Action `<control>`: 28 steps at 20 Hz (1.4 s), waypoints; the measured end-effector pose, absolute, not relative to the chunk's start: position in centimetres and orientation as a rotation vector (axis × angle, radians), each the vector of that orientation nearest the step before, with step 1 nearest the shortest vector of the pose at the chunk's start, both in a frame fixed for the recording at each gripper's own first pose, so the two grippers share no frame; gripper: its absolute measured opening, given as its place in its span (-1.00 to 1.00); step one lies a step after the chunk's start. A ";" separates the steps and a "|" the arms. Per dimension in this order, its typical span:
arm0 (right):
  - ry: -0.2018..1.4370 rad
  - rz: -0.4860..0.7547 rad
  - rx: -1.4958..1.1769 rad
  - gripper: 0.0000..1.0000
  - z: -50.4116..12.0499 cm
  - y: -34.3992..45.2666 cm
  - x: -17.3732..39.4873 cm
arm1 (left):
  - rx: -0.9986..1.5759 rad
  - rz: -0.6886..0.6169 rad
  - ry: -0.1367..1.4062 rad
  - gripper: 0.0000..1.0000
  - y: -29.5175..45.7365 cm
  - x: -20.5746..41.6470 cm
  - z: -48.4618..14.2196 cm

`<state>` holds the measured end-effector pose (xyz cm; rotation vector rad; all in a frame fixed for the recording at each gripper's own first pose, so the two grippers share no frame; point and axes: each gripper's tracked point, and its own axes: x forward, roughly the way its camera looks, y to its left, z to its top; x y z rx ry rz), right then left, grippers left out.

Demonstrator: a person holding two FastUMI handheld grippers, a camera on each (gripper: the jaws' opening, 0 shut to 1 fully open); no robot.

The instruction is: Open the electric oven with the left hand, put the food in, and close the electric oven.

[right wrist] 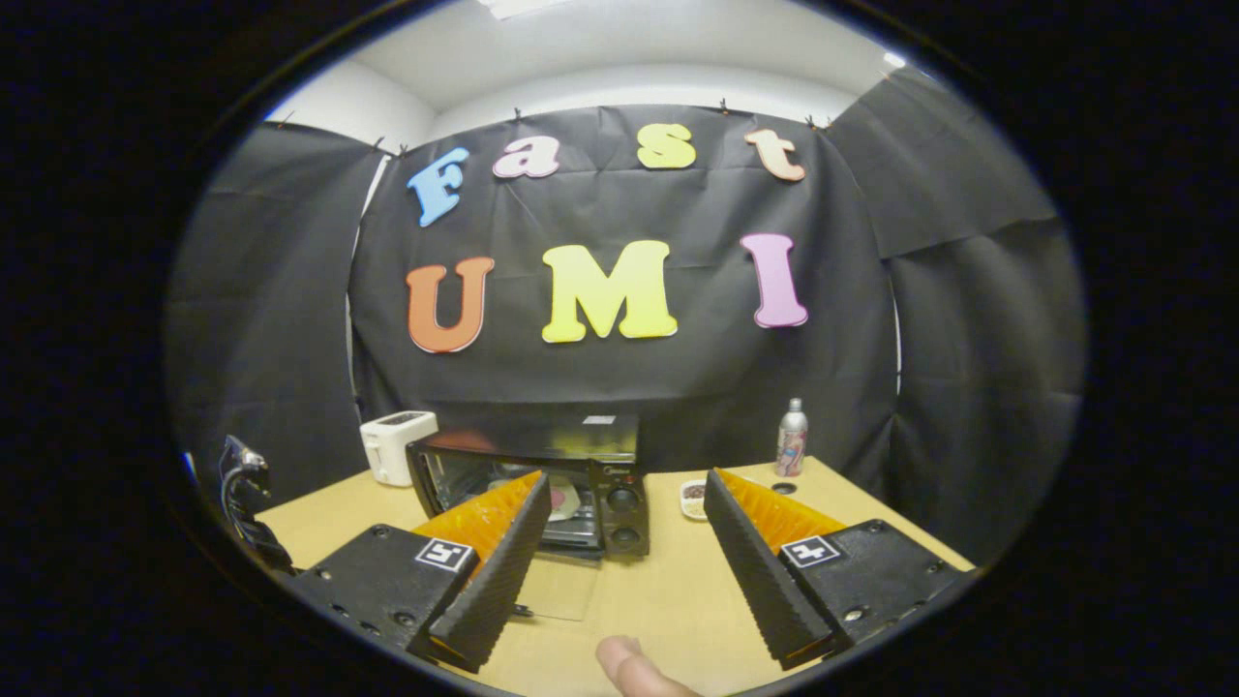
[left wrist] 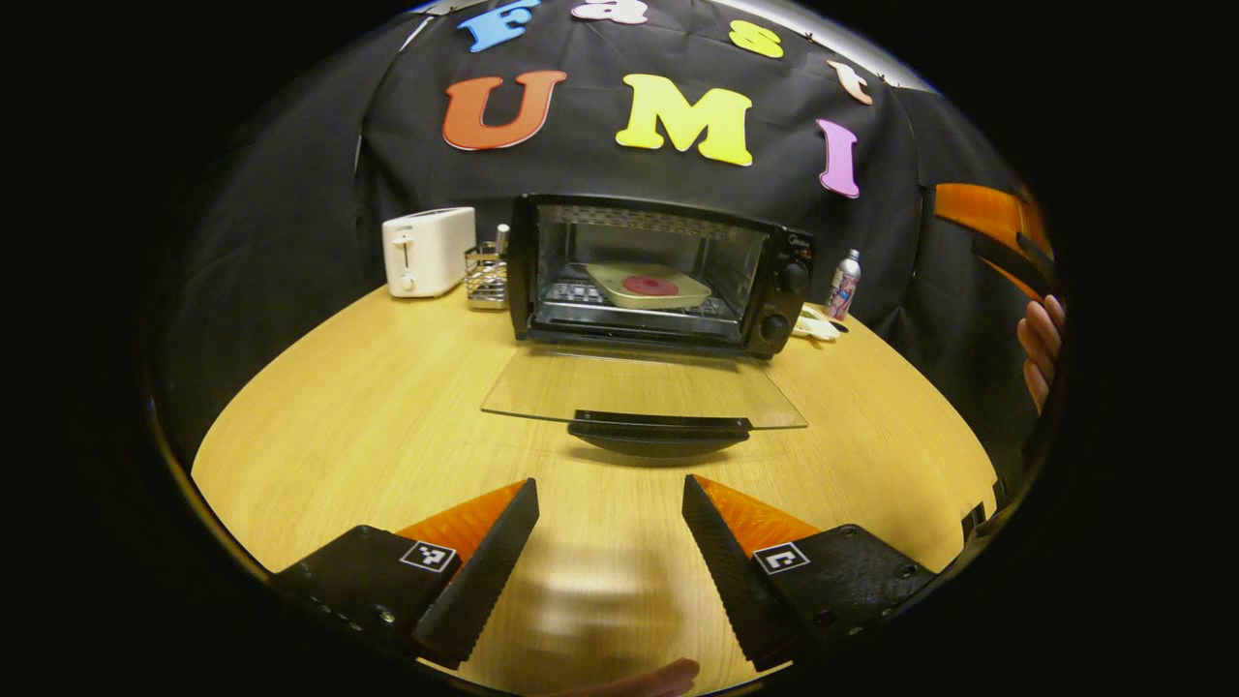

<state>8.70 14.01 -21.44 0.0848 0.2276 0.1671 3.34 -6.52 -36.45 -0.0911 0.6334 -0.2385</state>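
The spread, empty left gripper point(left wrist: 610, 528) faces the dropped oven door point(left wrist: 644, 392), its handle point(left wrist: 661, 423) lying crosswise just ahead, food point(left wrist: 649, 285) already inside.

Tabletop point(left wrist: 368, 407): you have pale wood-grain laminate, smooth, with a soft sheen.
Electric oven point(left wrist: 658, 276): you see a black glossy casing; the wire rack inside looks like metal.
Oven door point(left wrist: 644, 387): clear smooth glass, with a black glossy handle.
Tray point(left wrist: 647, 287): pale, matt, smooth.
Toaster point(left wrist: 428, 252): white plastic-looking shell, smooth, slightly glossy.
Wire holder point(left wrist: 486, 275): bright metal.
Bottle point(left wrist: 843, 284): shiny metallic body.
Left hand-held gripper point(left wrist: 610, 542): your finger faces are ribbed; the bodies are matt and grainy.
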 end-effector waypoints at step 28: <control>0.220 0.115 0.169 0.93 -22.7 7.2 10.6 | 0.032 -0.264 0.780 0.89 -10.2 7.4 -40.8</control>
